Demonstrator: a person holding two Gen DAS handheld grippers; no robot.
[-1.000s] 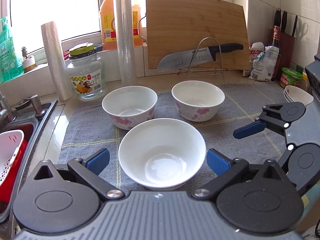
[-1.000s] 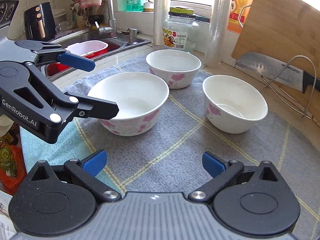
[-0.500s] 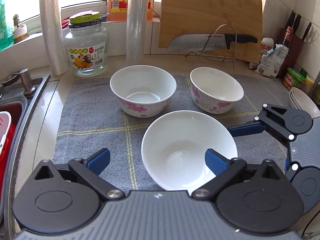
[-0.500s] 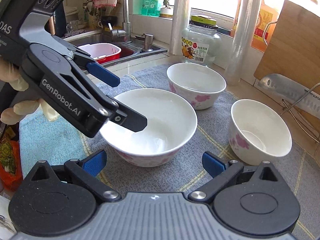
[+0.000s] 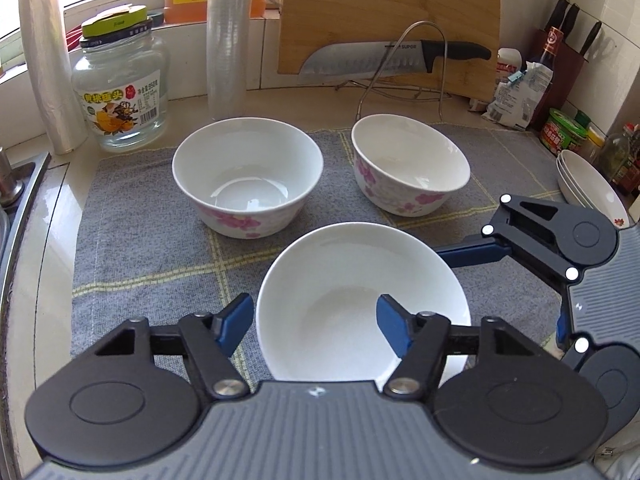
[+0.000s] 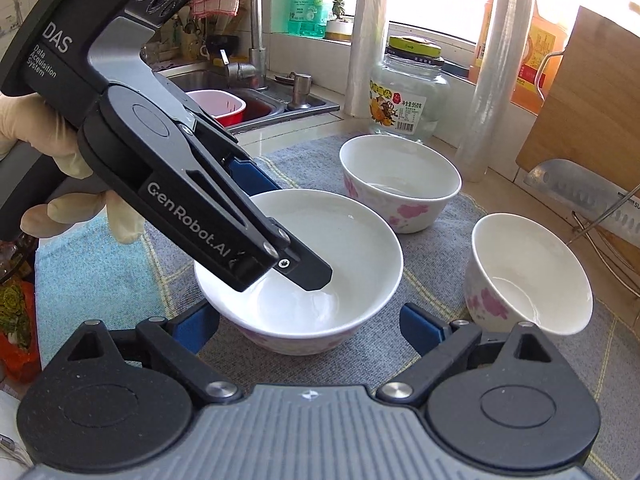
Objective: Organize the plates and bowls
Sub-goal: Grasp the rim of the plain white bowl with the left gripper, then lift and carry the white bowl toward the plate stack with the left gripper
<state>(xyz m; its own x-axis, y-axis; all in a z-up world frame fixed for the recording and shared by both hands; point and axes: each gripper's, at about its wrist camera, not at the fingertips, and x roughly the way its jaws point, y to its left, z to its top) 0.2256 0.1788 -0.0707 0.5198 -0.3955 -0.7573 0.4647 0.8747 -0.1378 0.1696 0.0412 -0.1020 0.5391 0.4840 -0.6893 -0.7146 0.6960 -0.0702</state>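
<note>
Currently my left gripper was closing astride the near rim of the white flower-patterned ceramic bowl on the grey cloth; my right gripper, narrowing while empty, flanked it.

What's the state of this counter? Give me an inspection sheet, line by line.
Surface: grey cloth, covering the counter.
Job's things: near bowl, back-left bowl and back-right bowl upright on the cloth; stacked plates at right.
Clutter: glass jar, film roll, knife, cutting board.
Grippers: left gripper closing, straddling the near bowl's rim; right gripper closing, wide, that bowl before it.
Cables: nothing seen.
Surroundings: sink beside the counter.
</note>
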